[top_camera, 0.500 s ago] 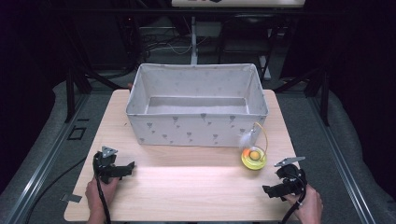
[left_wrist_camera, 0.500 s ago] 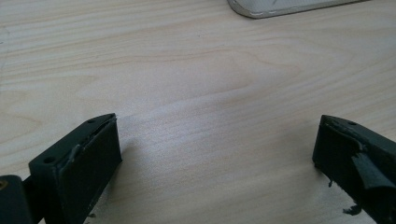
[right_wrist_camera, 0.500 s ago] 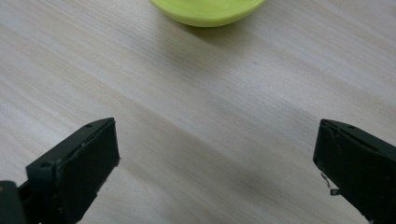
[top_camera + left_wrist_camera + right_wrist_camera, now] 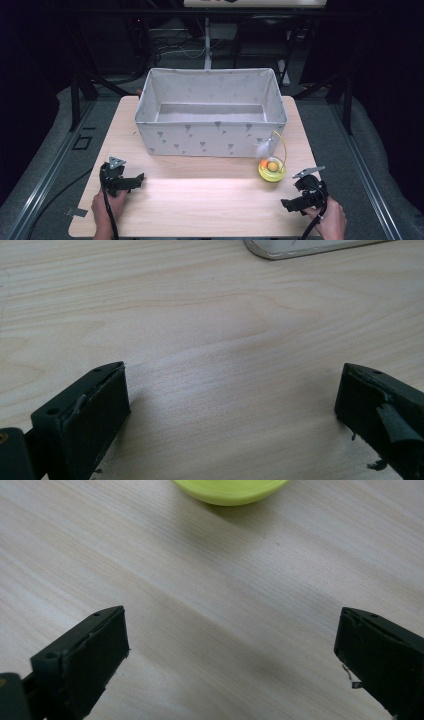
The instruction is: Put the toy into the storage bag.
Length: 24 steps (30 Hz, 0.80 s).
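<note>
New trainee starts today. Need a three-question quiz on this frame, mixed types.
1. True or false: the yellow toy dish with the orange ball lies inside the grey fabric bin.
2. Which gripper is nearer the dish? A. left gripper B. right gripper
3. How do the jaws of both grippers stand, and what is between them?

Key:
1. False: it sits on the wooden table, just in front of the bin's right front corner.
2. B.
3. Wide open on both, with bare tabletop between them.
</note>
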Each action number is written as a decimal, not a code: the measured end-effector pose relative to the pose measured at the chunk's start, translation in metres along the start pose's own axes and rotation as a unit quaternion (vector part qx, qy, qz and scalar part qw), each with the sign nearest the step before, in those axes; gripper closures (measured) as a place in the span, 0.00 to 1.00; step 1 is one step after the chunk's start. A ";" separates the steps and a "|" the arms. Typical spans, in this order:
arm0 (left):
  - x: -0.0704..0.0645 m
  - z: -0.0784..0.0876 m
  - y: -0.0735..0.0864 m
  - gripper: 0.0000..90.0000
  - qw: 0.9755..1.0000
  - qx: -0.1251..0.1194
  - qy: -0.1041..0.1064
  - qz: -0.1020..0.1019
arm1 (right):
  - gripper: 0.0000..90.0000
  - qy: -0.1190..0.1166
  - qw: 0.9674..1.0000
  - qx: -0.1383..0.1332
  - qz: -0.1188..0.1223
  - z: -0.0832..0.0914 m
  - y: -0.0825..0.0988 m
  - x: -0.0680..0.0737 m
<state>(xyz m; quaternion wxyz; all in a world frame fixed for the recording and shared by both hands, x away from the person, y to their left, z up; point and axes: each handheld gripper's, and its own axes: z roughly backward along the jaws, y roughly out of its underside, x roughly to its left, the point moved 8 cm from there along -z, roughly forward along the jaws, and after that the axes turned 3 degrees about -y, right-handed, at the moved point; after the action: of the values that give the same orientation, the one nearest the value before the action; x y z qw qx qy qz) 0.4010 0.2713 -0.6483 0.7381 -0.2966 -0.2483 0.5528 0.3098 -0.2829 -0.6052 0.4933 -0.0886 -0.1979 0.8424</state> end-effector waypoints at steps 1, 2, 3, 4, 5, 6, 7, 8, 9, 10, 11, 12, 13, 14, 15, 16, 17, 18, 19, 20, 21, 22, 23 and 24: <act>0.000 0.000 0.000 0.01 1.000 0.000 0.000 -0.001 | 0.01 -0.005 1.000 -0.002 -0.003 0.000 -0.001 0.001; 0.000 0.000 0.000 0.01 1.000 0.000 0.000 0.000 | 0.01 -0.011 1.000 -0.004 -0.006 -0.001 -0.001 0.003; 0.000 0.000 0.000 0.01 1.000 0.000 0.000 -0.001 | 0.01 -0.007 1.000 -0.004 -0.006 0.000 -0.002 0.003; 0.000 0.000 0.000 0.01 1.000 0.000 0.000 0.000 | 0.01 -0.001 1.000 0.008 0.001 0.002 -0.002 0.002; 0.000 0.000 0.000 0.01 1.000 0.000 0.000 -0.001 | 0.01 -0.003 1.000 0.009 0.002 0.004 -0.003 0.003; 0.000 0.000 0.000 0.01 1.000 0.000 0.000 -0.001 | 0.01 -0.005 1.000 0.004 0.001 0.003 -0.004 0.004; 0.000 0.000 0.000 0.01 1.000 0.000 0.000 0.000 | 0.01 -0.009 1.000 0.002 -0.001 0.004 -0.006 0.006; 0.000 0.000 0.000 0.01 1.000 0.000 0.000 0.000 | 0.01 -0.007 1.000 0.003 0.001 0.006 -0.007 0.006; 0.000 0.000 0.000 0.01 1.000 0.000 0.000 0.000 | 0.01 -0.005 1.000 0.001 0.000 0.007 -0.008 0.006; 0.000 0.000 0.000 0.01 1.000 0.000 0.000 0.000 | 0.01 -0.006 1.000 0.002 -0.002 0.009 -0.009 0.006; 0.000 0.000 0.000 0.01 1.000 0.000 0.000 0.000 | 0.01 -0.002 1.000 0.011 0.000 0.012 -0.010 0.004; 0.000 0.000 0.000 0.01 1.000 0.000 0.000 0.000 | 0.00 -0.008 1.000 0.009 -0.006 0.012 -0.011 0.005; 0.000 0.000 0.000 0.01 1.000 0.000 0.000 0.000 | 0.00 -0.009 1.000 0.007 -0.008 0.012 -0.012 0.006; 0.000 0.000 0.000 0.01 1.000 0.000 0.000 -0.001 | 0.00 -0.011 1.000 0.005 -0.006 0.012 -0.012 0.006; 0.000 0.000 0.000 0.01 1.000 0.000 0.000 -0.001 | 0.00 -0.006 1.000 0.020 0.002 0.015 -0.012 0.005; 0.000 0.000 0.000 0.01 1.000 0.000 0.000 0.000 | 0.00 -0.006 1.000 0.019 0.002 0.015 -0.013 0.006; 0.000 0.000 0.000 0.01 1.000 0.000 0.000 -0.001 | 0.00 -0.007 1.000 0.019 0.003 0.016 -0.014 0.006; 0.000 0.000 0.000 0.01 1.000 0.000 0.000 -0.001 | 0.00 -0.014 1.000 0.017 0.000 0.017 -0.016 0.007; 0.000 0.000 0.000 0.01 1.000 0.000 0.000 -0.001 | 0.00 -0.011 1.000 0.011 0.001 0.018 -0.018 0.007; 0.000 0.000 0.000 0.01 1.000 0.000 0.000 0.000 | 0.01 -0.007 1.000 0.019 0.007 0.021 -0.019 0.006; 0.000 0.000 0.000 0.01 1.000 0.000 0.000 0.000 | 0.02 -0.009 1.000 0.017 0.004 0.022 -0.021 0.006; 0.000 0.000 0.000 0.01 1.000 0.000 0.000 0.000 | 0.03 -0.012 1.000 0.019 0.005 0.025 -0.024 0.006; 0.000 0.000 0.000 0.01 1.000 0.000 0.000 0.000 | 0.03 -0.006 1.000 0.027 0.011 0.029 -0.026 0.004; 0.000 0.000 0.000 0.01 1.000 0.000 0.000 0.000 | 0.03 -0.005 0.999 0.030 0.014 0.031 -0.029 0.004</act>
<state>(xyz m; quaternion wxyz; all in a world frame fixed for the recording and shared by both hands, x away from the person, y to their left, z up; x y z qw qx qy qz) 0.4009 0.2713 -0.6483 0.7383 -0.2964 -0.2483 0.5526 0.3199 -0.2747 -0.5651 0.4833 -0.0725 -0.1738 0.8549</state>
